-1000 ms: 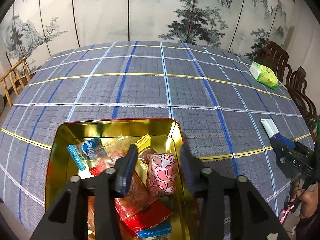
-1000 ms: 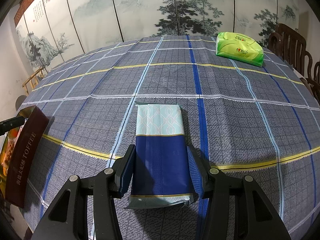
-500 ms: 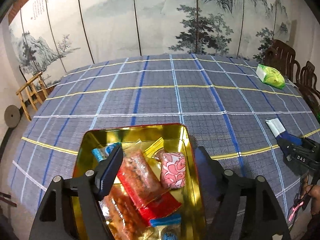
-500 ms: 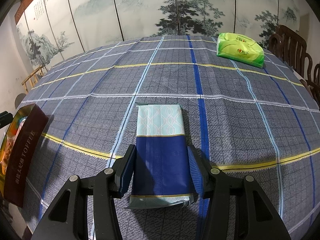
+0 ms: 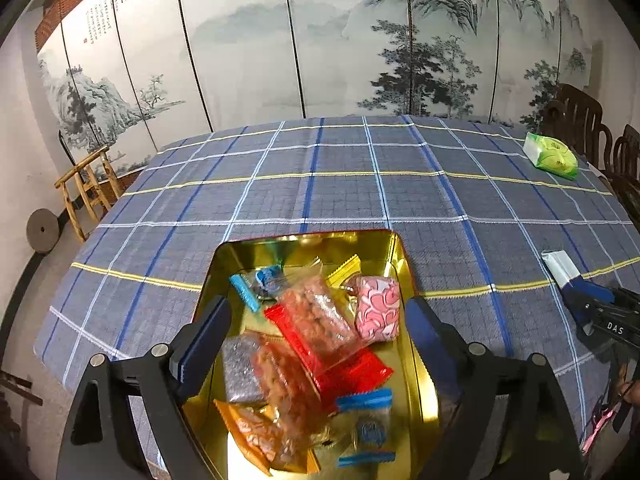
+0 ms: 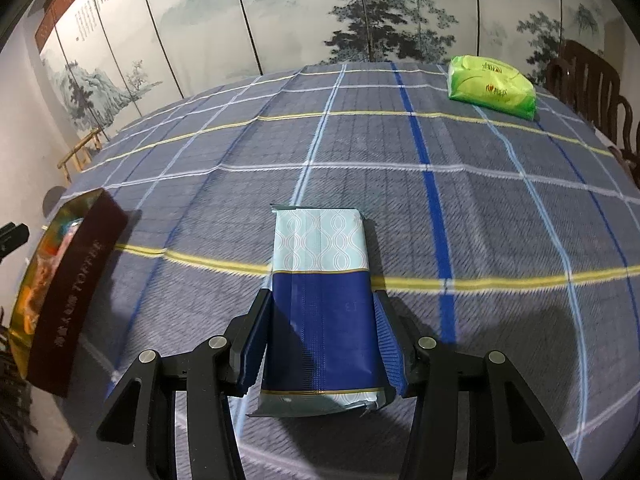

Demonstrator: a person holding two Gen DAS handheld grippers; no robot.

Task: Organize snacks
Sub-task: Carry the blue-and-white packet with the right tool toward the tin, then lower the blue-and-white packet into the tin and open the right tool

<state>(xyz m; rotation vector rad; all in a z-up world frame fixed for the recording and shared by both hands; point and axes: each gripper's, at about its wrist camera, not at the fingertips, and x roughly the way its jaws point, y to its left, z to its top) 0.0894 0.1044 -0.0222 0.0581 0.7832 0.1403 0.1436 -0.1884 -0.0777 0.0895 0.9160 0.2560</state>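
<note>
L gripper [image 5: 316, 332] over gold tin [image 5: 404, 264], jaws just been opening wide, nothing between. R gripper [image 6: 320, 340] right of tin clamps blue-white snack pack [image 6: 322, 280]. Lift clear of cloth, carry over tin rim, release low.

The dark red side wall of the tin [image 6: 70, 304] carries the word "TOFFEE" in pale capitals, followed by a row of Chinese characters too small to read. The black gripper [image 5: 614, 322] at the right edge of the left wrist view bears the white letters "DAS". Calligraphy on the folding screen [image 5: 108, 16] and the print on the green pack [image 6: 492, 86] cannot be made out.
</note>
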